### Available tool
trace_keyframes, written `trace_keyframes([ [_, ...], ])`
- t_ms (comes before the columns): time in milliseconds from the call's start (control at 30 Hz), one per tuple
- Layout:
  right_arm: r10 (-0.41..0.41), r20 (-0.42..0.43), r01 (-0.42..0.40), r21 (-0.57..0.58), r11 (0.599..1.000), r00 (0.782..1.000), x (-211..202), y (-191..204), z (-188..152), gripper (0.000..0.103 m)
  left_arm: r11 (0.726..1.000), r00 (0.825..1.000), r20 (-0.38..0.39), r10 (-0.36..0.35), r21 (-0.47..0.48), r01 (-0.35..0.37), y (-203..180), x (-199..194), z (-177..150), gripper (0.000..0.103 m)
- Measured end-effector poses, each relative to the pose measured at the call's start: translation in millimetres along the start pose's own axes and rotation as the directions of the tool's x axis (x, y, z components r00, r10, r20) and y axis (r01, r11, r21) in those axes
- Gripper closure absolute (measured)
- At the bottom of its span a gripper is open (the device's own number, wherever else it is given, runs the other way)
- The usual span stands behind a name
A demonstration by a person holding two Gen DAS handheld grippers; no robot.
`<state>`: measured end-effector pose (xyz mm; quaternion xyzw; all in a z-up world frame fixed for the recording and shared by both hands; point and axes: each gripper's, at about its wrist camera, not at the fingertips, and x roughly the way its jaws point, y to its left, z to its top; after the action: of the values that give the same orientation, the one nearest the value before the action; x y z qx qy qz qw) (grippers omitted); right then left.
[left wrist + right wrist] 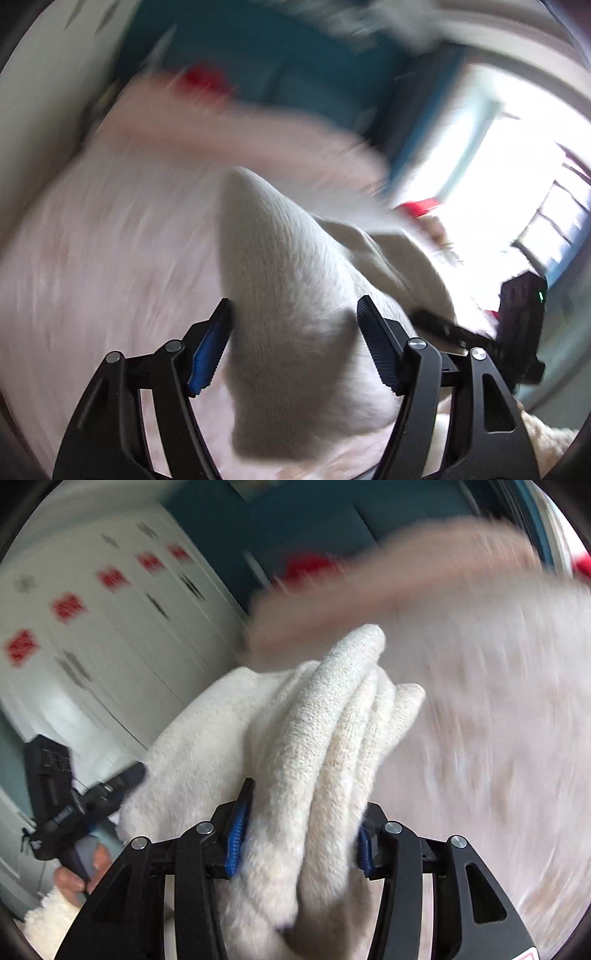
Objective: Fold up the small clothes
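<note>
A cream knitted garment (291, 295) hangs between both grippers above a pale pink bed surface (92, 266). My left gripper (295, 343) is closed on one thick fold of it, the cloth filling the gap between the blue-padded fingers (207, 354). In the right wrist view the garment (332, 738) is bunched in several folds, and my right gripper (301, 834) is shut on that bunch. The other gripper shows as a black body at the right of the left wrist view (521, 325) and at the left of the right wrist view (55, 805), held by a hand (77, 875).
The background is motion-blurred. A pink pillow (424, 576) lies at the head of the bed against a teal headboard (277, 55). A white wardrobe with red decorations (92, 627) stands to one side. A bright window (517, 184) lies to the other.
</note>
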<state>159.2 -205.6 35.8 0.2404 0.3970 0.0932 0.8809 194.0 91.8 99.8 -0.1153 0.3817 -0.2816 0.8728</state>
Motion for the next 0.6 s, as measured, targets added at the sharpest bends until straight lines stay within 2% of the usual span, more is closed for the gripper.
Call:
trace_keyframes([
  [33,-0.081,-0.117,0.085,0.027,0.996,0.99,31.4,-22.9,-22.7,0.065,0.994,0.993,-0.091,0.069,-0.078,-0.076,30.3,26.8,-28.2,0.04],
  [67,-0.097,-0.153,0.108,0.063,0.992,0.984,40.1,-37.7,-39.5,0.079,0.985,0.985,-0.152,0.087,-0.135,-0.108,52.2,37.6,-49.4,0.046],
  [100,-0.071,-0.144,0.087,0.105,0.991,0.987,35.8,-48.5,-50.8,0.081,0.976,0.976,-0.196,0.097,-0.175,-0.132,65.8,41.5,-67.6,0.048],
  [133,-0.047,-0.091,0.06,0.145,0.988,0.995,19.8,-55.6,-57.4,0.08,0.971,0.975,-0.198,0.101,-0.193,-0.14,71.3,35.1,-81.2,0.048],
  [200,-0.059,-0.031,0.063,0.169,0.984,0.998,-3.5,-57.0,-55.9,0.078,0.975,0.977,-0.173,0.127,-0.158,-0.155,63.3,20.2,-86.7,0.046],
  [233,-0.071,-0.021,0.073,0.169,0.983,0.997,-10.6,-55.2,-51.3,0.07,0.978,0.977,-0.156,0.145,-0.127,-0.166,52.4,13.5,-84.7,0.045],
  [267,-0.073,-0.027,0.077,0.164,0.983,0.997,-13.7,-55.9,-48.7,0.043,0.98,0.979,-0.146,0.141,-0.117,-0.159,41.5,12.8,-84.3,0.038],
  [333,-0.073,-0.055,0.081,0.16,0.984,0.996,-6.6,-53.8,-43.5,0.02,0.986,0.985,-0.138,0.099,-0.117,-0.116,29.1,18.7,-75.7,0.022],
  [367,-0.086,-0.068,0.095,0.154,0.983,0.994,3.0,-51.9,-43.5,0.02,0.986,0.986,-0.142,0.084,-0.134,-0.103,28.0,28.6,-72.7,0.014],
  [467,-0.071,-0.175,0.102,0.177,0.979,0.982,39.1,-62.9,-47.9,0.02,0.968,0.978,-0.195,0.075,-0.221,-0.118,50.0,65.7,-75.0,0.014],
  [500,-0.059,-0.21,0.101,0.198,0.975,0.976,54.3,-68.4,-51.7,0.02,0.958,0.975,-0.211,0.072,-0.257,-0.127,55.5,69.2,-75.7,0.018],
  [533,-0.037,-0.238,0.091,0.223,0.971,0.971,69.6,-73.7,-55.2,0.023,0.942,0.968,-0.243,0.059,-0.306,-0.135,62.4,84.0,-80.1,0.024],
  [567,-0.008,-0.241,0.067,0.236,0.969,0.97,80.3,-77.4,-55.1,0.043,0.932,0.966,-0.252,0.054,-0.334,-0.139,66.6,89.7,-83.8,0.037],
  [600,0.03,-0.232,0.026,0.231,0.972,0.972,85.6,-75.5,-51.4,0.057,0.923,0.962,-0.261,0.077,-0.345,-0.168,70.1,93.1,-86.9,0.044],
])
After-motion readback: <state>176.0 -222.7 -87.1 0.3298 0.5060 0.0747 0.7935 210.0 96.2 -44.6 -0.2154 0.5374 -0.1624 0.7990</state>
